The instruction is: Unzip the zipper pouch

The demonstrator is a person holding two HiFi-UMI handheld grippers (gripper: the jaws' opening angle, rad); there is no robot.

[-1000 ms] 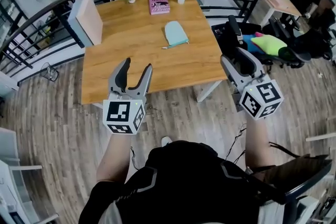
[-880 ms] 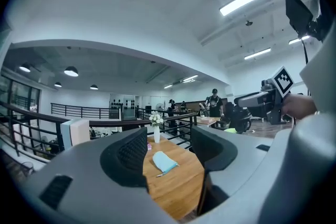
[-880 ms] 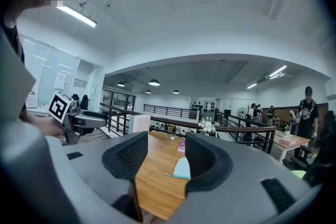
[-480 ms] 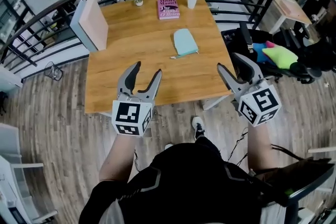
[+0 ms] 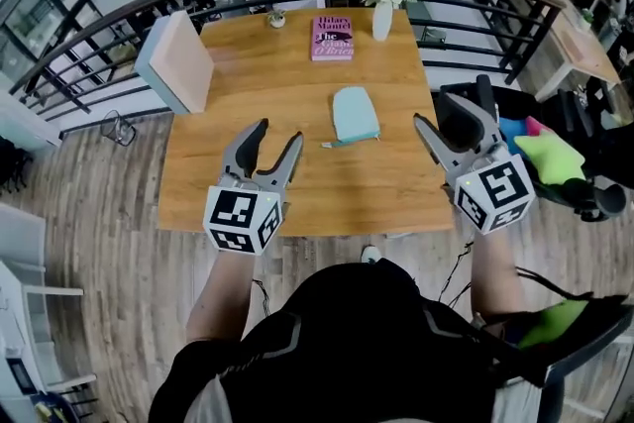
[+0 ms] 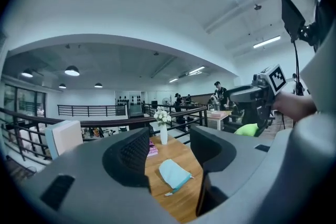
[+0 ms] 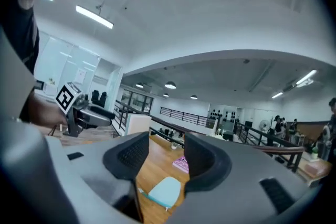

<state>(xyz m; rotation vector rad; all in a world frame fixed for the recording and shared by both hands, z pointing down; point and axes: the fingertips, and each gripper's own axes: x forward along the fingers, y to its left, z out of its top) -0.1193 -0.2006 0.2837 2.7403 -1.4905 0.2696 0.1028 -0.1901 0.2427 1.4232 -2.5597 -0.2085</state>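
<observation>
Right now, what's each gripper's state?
Left gripper: open, empty, jaws have just closed slightly.
Right gripper: open, empty.

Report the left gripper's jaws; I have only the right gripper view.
Observer: The left gripper has its jaws apart with nothing between them; they have just been closing a little.
Operator: Say where both grippers are relative to the pouch.
Observer: In the head view, the left gripper and the right gripper hang by the near end of the table, one on either side. The zipper pouch lies flat beyond them, mid-table, touched by neither.
Operator: Name what my jaw hides at the far edge.
Observer: A white vase of flowers, standing right of the pink book.
</observation>
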